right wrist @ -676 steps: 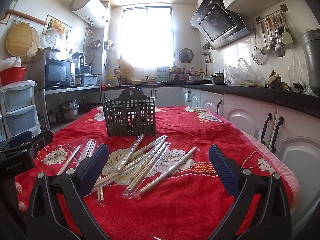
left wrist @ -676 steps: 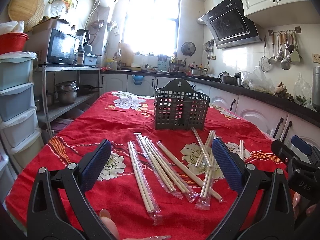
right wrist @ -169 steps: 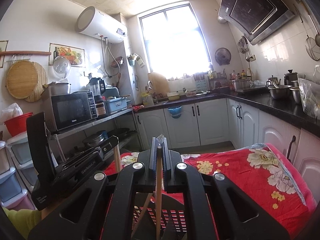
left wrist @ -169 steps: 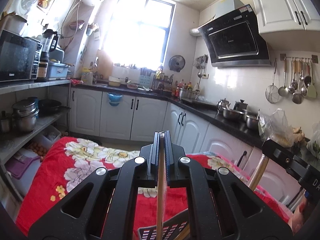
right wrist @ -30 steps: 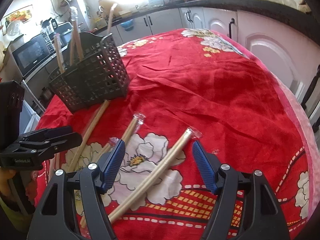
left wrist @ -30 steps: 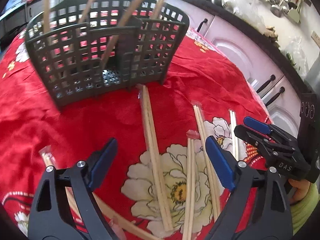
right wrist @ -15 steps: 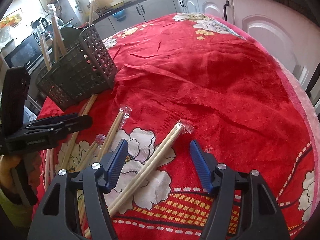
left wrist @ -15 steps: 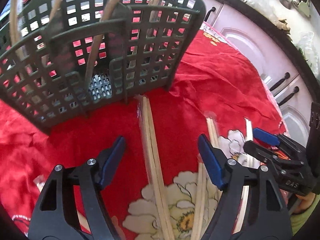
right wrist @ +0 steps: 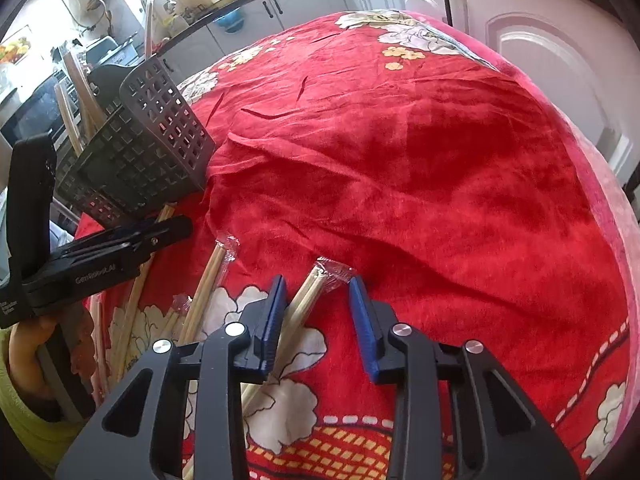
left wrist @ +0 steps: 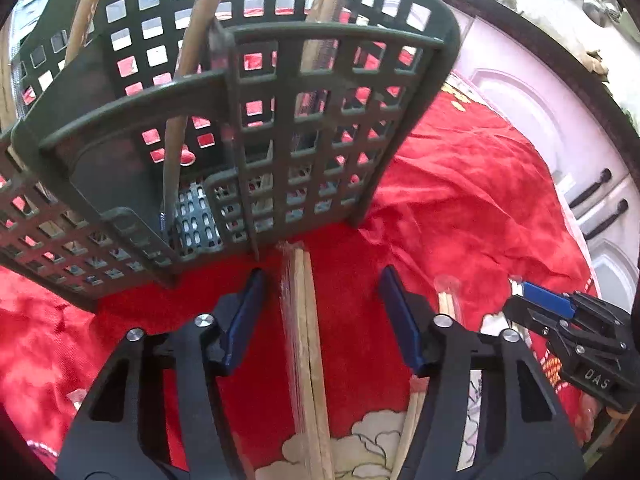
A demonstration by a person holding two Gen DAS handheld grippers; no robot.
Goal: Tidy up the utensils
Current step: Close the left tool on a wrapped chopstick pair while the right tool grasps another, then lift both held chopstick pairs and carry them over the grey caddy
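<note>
Red floral tablecloth (right wrist: 420, 160), dark basket (left wrist: 280, 120) holding upright chopsticks (left wrist: 188, 80), both grippers' jaws closing, part-open around wrapped pairs.

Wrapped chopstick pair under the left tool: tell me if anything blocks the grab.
Nothing visible does. The wrapped wooden chopstick pair lies bare on the red floral cloth between the left tool's closing jaws; the dark plastic lattice basket stands just beyond its tip.

Both claws tilt steeply downward, their jaws just closing. The left claw (left wrist: 322, 312) stands half open, pads clear of anything. The right claw (right wrist: 318, 304) is narrower, its pads not pressing yet. A hand (right wrist: 28, 354) at nine o'clock holds the left claw's grip.
</note>
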